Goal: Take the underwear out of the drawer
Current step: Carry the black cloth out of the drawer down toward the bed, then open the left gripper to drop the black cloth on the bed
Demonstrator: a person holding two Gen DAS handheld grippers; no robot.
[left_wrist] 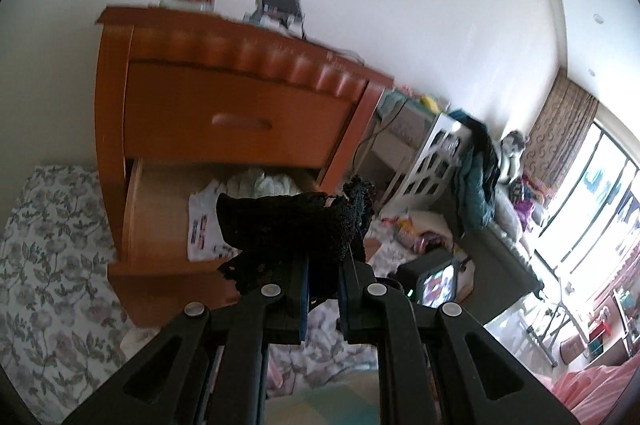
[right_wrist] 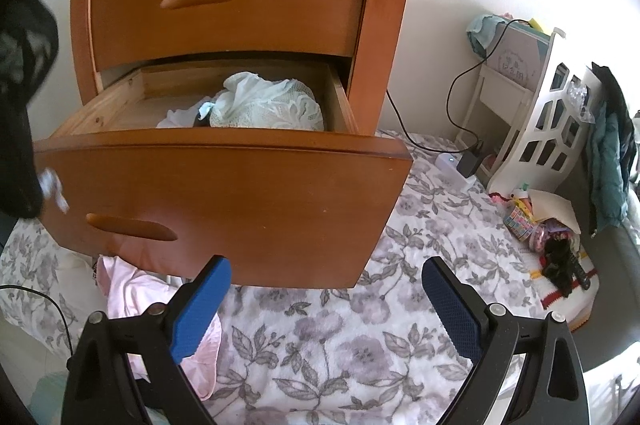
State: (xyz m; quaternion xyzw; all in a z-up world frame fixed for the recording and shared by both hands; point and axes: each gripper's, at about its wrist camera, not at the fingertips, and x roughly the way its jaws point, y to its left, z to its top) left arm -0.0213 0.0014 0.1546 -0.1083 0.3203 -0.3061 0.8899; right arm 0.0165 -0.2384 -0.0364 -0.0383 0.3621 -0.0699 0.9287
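Left gripper [left_wrist: 322,299] closed on black lace underwear [left_wrist: 296,225], held above and in front of open bottom drawer [right_wrist: 224,193]. Right gripper [right_wrist: 326,309] open approx. wide, empty, facing drawer front; pale lace bundle [right_wrist: 266,103] inside, straight ahead, nearer to right hand.

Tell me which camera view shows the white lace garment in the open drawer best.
The right wrist view: the white lace garment lies unobstructed in the open drawer. In the left wrist view, held black underwear mostly hides it.
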